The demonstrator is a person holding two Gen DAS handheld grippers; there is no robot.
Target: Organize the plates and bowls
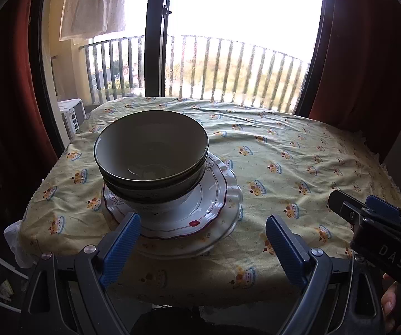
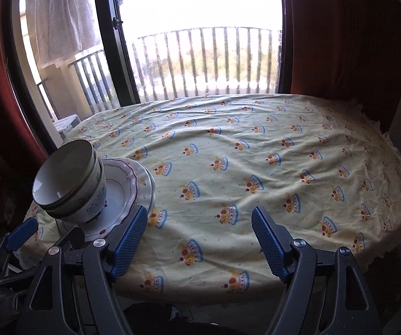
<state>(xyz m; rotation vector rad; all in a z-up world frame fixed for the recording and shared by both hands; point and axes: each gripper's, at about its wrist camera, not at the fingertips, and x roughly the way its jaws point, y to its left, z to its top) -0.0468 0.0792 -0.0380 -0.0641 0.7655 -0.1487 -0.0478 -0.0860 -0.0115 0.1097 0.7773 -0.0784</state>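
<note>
Right wrist view: bowls (image 2: 69,178) stacked on plates (image 2: 133,184) sit near the worktop's (image 2: 256,167) left edge, bare cloth to their right. Both the left hand-held gripper (image 1: 203,240) and the right hand-held gripper (image 2: 200,231) gape wide, holding nothing.

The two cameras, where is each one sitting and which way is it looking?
Left wrist: rides on the left gripper, facing the stacked bowls on plates; its blue fingers show, open, plus the right gripper and fingertips at the right edge.
Right wrist: rides on the right gripper, facing the tablecloth; its open fingers show, the left gripper low left.
Shared: bowls, plates, tablecloth, balcony railing.
</note>
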